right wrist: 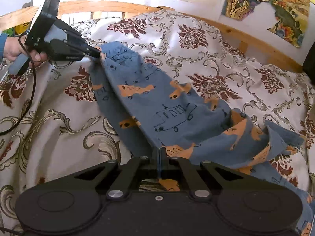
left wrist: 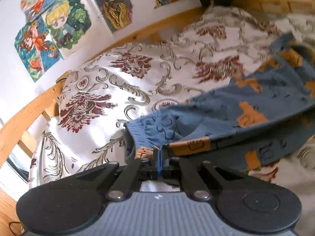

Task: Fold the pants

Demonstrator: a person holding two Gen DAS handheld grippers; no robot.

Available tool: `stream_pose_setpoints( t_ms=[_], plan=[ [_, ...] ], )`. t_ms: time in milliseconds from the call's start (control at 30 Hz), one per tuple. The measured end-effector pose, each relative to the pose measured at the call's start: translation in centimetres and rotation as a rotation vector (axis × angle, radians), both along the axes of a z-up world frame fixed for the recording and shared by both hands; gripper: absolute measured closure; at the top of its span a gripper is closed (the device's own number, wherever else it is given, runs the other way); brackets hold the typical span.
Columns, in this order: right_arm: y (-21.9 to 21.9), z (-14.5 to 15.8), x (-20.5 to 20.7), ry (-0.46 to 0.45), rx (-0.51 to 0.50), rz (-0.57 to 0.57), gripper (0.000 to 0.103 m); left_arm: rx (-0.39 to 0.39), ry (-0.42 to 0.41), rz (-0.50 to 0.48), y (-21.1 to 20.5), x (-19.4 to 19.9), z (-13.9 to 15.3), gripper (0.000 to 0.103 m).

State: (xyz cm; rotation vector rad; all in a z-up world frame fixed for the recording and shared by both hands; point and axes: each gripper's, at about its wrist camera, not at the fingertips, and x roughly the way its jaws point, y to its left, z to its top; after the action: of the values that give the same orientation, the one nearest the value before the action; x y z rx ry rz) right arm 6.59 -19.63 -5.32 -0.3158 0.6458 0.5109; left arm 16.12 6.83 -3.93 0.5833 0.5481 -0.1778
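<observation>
Between my two sets of fingers: blue knit cotton pants with orange and outline-drawn vehicle prints (right wrist: 167, 106), held up off the cream bedspread with maroon floral and grey scroll pattern (right wrist: 196, 45).
Left gripper (left wrist: 159, 153): I have its fingers pinched tight on the gathered elastic waistband, fabric bunched just ahead of the tips.
Right gripper (right wrist: 159, 151): fingers closed on a fabric edge further down; cannot tell whether it is a seam or a hem.
Progress: I judge this early. Garment stretched between both grips, no neat fold visible, far end crumpled to the right of my right fingers.
Left to do: lay flat, align legs, fold.
Materials: pants soft, limp, draping in folds; bedspread smooth, slightly glossy, rumpled.
Surroundings: pine bed rail (right wrist: 236, 31) beyond the fingers.
</observation>
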Motion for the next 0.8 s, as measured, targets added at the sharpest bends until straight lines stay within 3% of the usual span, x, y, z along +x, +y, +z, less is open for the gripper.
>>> stream_pose_setpoints(
  t_ms=[67, 233, 367, 433, 533, 800],
  plan=[
    [-0.1, -0.1, 0.2, 0.003, 0.009, -0.003, 0.103, 0.051, -0.012, -0.023, -0.3, -0.1, -0.2, 0.102],
    [-0.2, 0.4, -0.4, -0.001, 0.020, 0.010, 0.103, 0.055, -0.044, -0.022, -0.1, -0.4, 0.1, 0.102],
    [1.1, 0.0, -1.1, 0.008, -0.032, 0.065, 0.103, 0.190, -0.107, -0.069, -0.8, -1.0, -0.4, 0.102],
    [1.6, -0.8, -1.0, 0.012, -0.066, 0.078, 0.103, 0.228, -0.091, -0.086, -0.9, -1.1, -1.1, 0.103],
    [1.3, -0.8, -0.7, 0.020, -0.052, 0.053, 0.103, 0.236, -0.036, -0.092, -0.7, -0.7, -1.7, 0.102],
    [1.6, -0.5, -1.0, -0.077, -0.115, 0.021, 0.103, 0.228, -0.024, -0.092, -0.6, -0.8, -1.7, 0.102]
  ],
)
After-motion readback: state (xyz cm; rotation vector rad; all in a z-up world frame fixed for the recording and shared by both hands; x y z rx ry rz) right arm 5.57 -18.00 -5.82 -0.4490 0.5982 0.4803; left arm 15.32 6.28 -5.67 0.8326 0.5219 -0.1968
